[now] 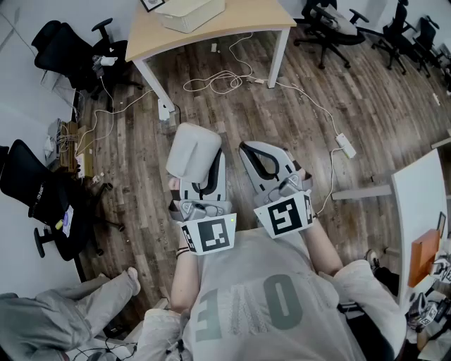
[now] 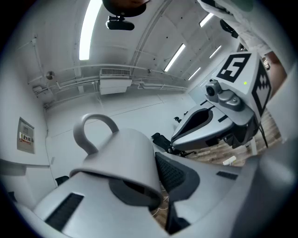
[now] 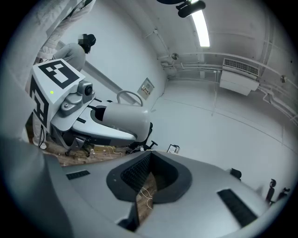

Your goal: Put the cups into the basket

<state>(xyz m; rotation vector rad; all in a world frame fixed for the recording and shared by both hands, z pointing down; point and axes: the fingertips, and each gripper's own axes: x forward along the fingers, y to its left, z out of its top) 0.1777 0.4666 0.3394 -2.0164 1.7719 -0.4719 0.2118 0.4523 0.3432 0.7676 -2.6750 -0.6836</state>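
Note:
A pale grey cup (image 1: pixel 192 150) is held over the wooden floor, mouth toward my left gripper (image 1: pixel 206 169), which is shut on its wall. In the left gripper view the cup (image 2: pixel 123 155) fills the middle with its handle (image 2: pixel 93 130) pointing up, and the jaws (image 2: pixel 153 186) pinch its rim. My right gripper (image 1: pixel 252 151) hangs just to the right of the left one, shut with nothing in it; in its own view the jaws (image 3: pixel 144 179) almost meet. The cup (image 3: pixel 123 120) also shows there, at the left. No basket is in view.
A wooden table (image 1: pixel 211 28) with a box (image 1: pixel 190 13) stands ahead. Cables (image 1: pixel 218 81) and a power strip (image 1: pixel 345 144) lie on the floor. Office chairs (image 1: pixel 70 53) stand at the left and far right, a white desk (image 1: pixel 423 204) at the right.

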